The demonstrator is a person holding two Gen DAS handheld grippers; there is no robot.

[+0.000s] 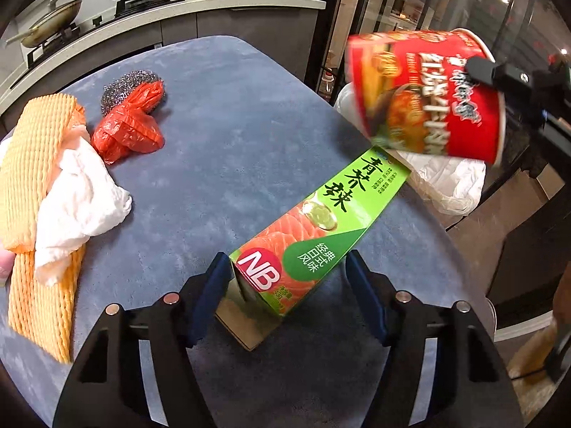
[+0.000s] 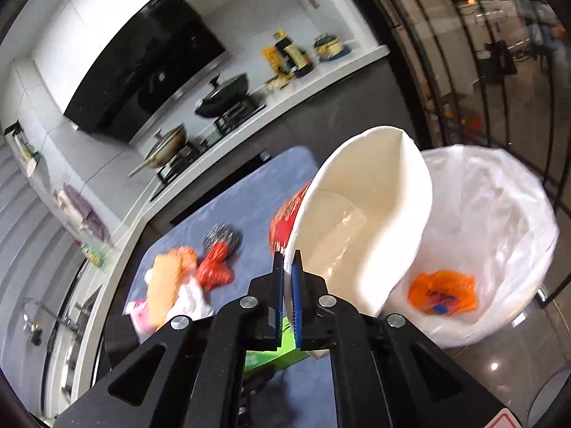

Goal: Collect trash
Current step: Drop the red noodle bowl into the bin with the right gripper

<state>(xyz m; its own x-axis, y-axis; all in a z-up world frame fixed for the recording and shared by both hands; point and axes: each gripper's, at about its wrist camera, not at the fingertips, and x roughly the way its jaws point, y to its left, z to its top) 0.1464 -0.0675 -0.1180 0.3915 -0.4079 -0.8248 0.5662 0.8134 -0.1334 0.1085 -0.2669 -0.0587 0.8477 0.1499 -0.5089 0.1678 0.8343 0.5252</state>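
Left tongs (image 1: 285, 285) stand apart astride the near end of a green carton (image 1: 321, 228), one pad just beside its left edge, the other clear of its right side. That carton lies flat on the blue bench (image 1: 221, 135), its long axis running from the tongs away toward the bench's far right edge, where a white bin bag (image 1: 449, 185) hangs open. Right tongs (image 2: 288, 285) are clamped on the rim of a red noodle cup (image 2: 360, 221), which is lifted off the bench and tipped, its mouth facing back at the tongs and its base toward the bench. An orange wrapper (image 2: 442, 292) lies inside the bag. At the bench's left lie a red plastic bag (image 1: 132, 128), a steel scourer (image 1: 125, 87), yellow foam netting (image 1: 32, 192) and white tissue (image 1: 78, 203).
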